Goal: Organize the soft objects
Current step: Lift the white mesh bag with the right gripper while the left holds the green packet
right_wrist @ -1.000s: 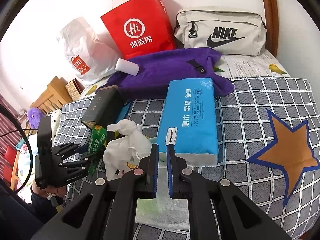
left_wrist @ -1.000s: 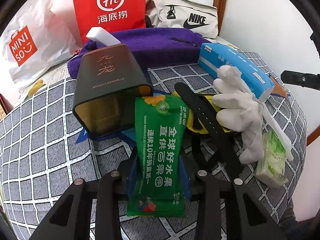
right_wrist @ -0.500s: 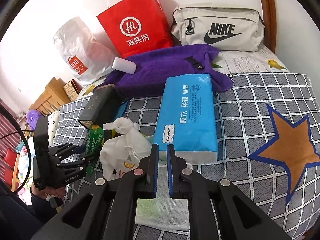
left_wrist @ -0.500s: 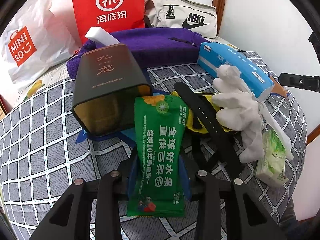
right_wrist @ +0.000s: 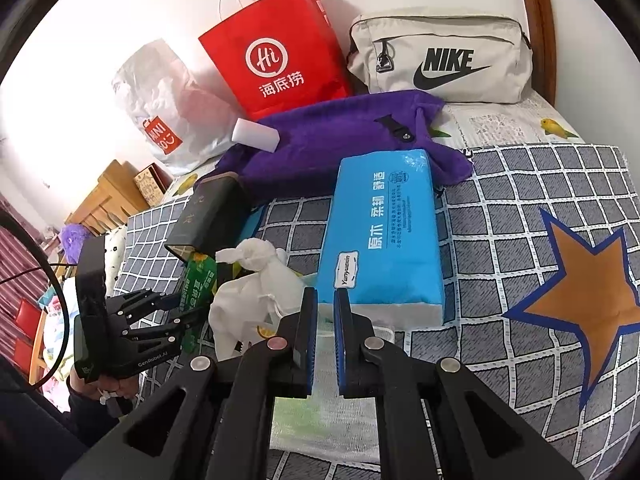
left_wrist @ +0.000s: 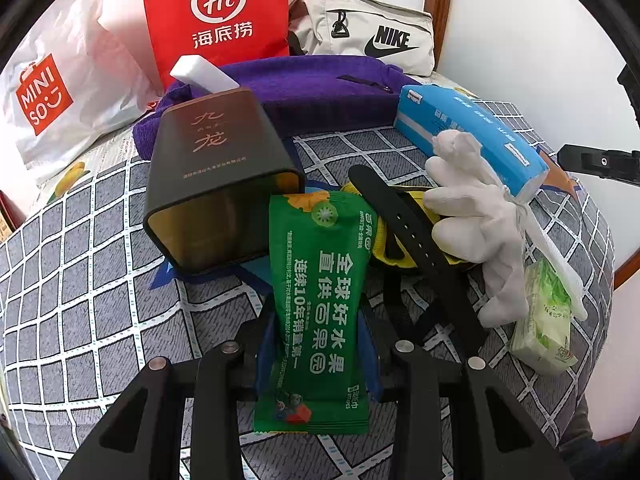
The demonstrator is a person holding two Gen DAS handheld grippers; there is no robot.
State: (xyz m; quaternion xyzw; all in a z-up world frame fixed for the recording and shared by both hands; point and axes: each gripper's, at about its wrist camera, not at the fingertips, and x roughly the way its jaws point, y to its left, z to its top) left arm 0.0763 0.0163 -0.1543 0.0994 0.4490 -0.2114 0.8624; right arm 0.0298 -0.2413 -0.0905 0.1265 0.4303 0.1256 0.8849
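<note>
My left gripper (left_wrist: 318, 344) is shut on a green snack packet (left_wrist: 320, 304), which points toward the open mouth of a dark tin box (left_wrist: 216, 184) lying on its side. My right gripper (right_wrist: 325, 308) has its jaws nearly closed with a narrow gap, above a small green tissue pack (right_wrist: 320, 412), and grips nothing that I can see. A white glove (left_wrist: 480, 216) lies over a black strap with yellow (left_wrist: 404, 224). A blue tissue pack (right_wrist: 384, 236) and a purple towel (right_wrist: 352, 140) lie beyond.
A red paper bag (left_wrist: 216, 16), a white Miniso bag (left_wrist: 52, 92) and a beige Nike pouch (right_wrist: 444, 60) stand against the wall. A white block (left_wrist: 204, 76) rests on the towel. All lie on a checked bedspread (right_wrist: 540, 208). The left gripper shows in the right wrist view (right_wrist: 188, 314).
The right gripper has drifted slightly, so its view has shifted a little. The left gripper and the packet have barely moved.
</note>
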